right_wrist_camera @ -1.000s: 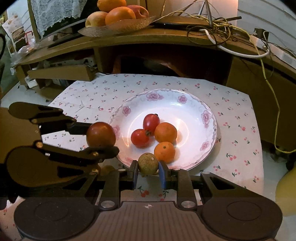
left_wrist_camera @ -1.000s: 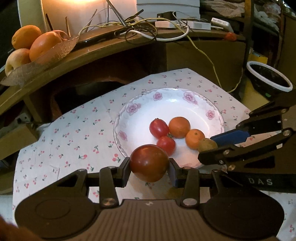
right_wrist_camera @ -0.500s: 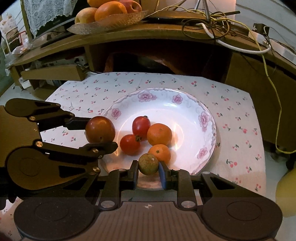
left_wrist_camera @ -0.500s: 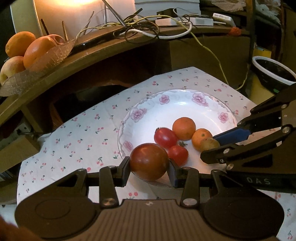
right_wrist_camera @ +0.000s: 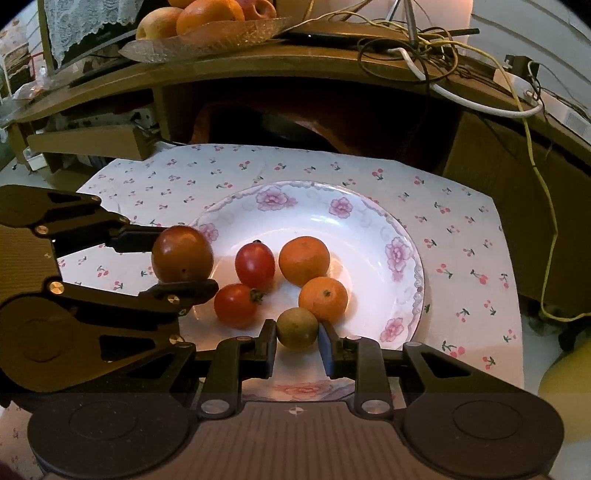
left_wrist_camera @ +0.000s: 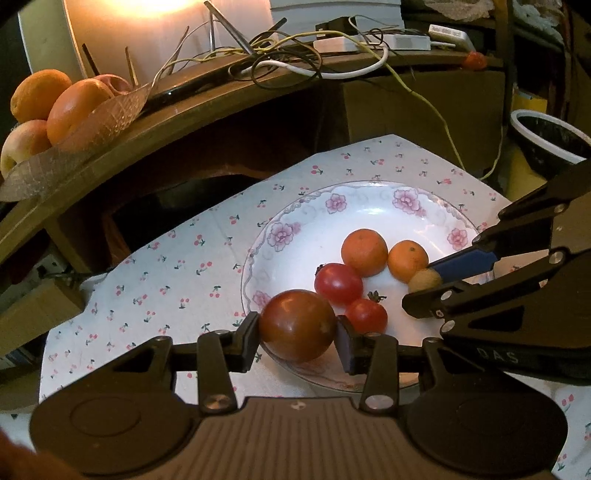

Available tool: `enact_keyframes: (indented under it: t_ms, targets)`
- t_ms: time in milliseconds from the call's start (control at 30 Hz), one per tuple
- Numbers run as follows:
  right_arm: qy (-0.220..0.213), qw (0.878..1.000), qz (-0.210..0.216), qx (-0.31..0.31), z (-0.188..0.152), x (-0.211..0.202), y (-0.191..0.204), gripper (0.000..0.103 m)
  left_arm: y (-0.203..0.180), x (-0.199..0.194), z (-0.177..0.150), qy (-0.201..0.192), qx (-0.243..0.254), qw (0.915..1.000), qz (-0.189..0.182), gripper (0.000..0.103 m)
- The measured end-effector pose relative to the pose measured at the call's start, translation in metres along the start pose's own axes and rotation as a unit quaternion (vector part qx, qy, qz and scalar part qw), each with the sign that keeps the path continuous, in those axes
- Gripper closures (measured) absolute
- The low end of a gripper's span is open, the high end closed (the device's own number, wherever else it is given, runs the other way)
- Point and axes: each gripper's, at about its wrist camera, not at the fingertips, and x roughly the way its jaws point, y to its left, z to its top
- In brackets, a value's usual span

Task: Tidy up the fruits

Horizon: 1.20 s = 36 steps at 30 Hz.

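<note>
Landmark here is the white floral-rimmed plate [right_wrist_camera: 399, 258], sitting on a white cloth printed with little cherries [right_wrist_camera: 461, 229]; behind the plate runs a curved brown wooden shelf [right_wrist_camera: 295, 66] carrying a messy tangle of cables [right_wrist_camera: 413, 48] and a clear glass dish of oranges and apples [right_wrist_camera: 207, 33]; off to the plate's right in the left wrist view there's a dark bowl with a white rim [left_wrist_camera: 546, 136].

Inside the plate lie two small red tomatoes [right_wrist_camera: 255, 264] and two orange tangerines [right_wrist_camera: 303, 260], bunched near its middle and crowding right up against the spot where the right tool is working.

Hard to see: the plate's near rim is covered by both tools' black bodies; whether either held fruit touches the plate surface, can't tell; the shelf's underside is just dark.

The left gripper [left_wrist_camera: 298, 338] comes in angled downward over the plate's near-left rim, pinching a big dark reddish-brown round tomato [left_wrist_camera: 297, 325] between its pads; the right gripper [right_wrist_camera: 297, 338] tilts down at the plate's near edge, clamped on a small olive-green round fruit [right_wrist_camera: 297, 326] that sits just against the nearer tangerine; no hands visible, just the tools.
</note>
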Motion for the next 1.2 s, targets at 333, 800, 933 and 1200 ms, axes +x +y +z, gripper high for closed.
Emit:
enact_keyframes:
  t_ms: [333, 800, 933, 1200]
  targets:
    - [-0.01, 1.0, -0.007, 0.004, 0.0, -0.004, -0.001, 0.074, 0.0, -0.001, 0.001, 0.001, -0.003, 1.0, -0.003, 0.055]
    - [-0.019, 1.0, -0.018, 0.011, 0.0, -0.007, -0.004, 0.069, 0.0, -0.006, 0.002, -0.007, -0.002, 1.0, -0.002, 0.054]
    - [-0.02, 1.0, -0.019, 0.011, -0.001, -0.008, -0.004, 0.068, 0.0, -0.007, 0.002, -0.009, -0.003, 1.0, -0.001, 0.053]
    - [-0.025, 0.999, -0.023, 0.011, -0.002, -0.01, -0.003, 0.067, 0.001, -0.01, 0.003, -0.01, -0.003, 0.9999, 0.002, 0.052]
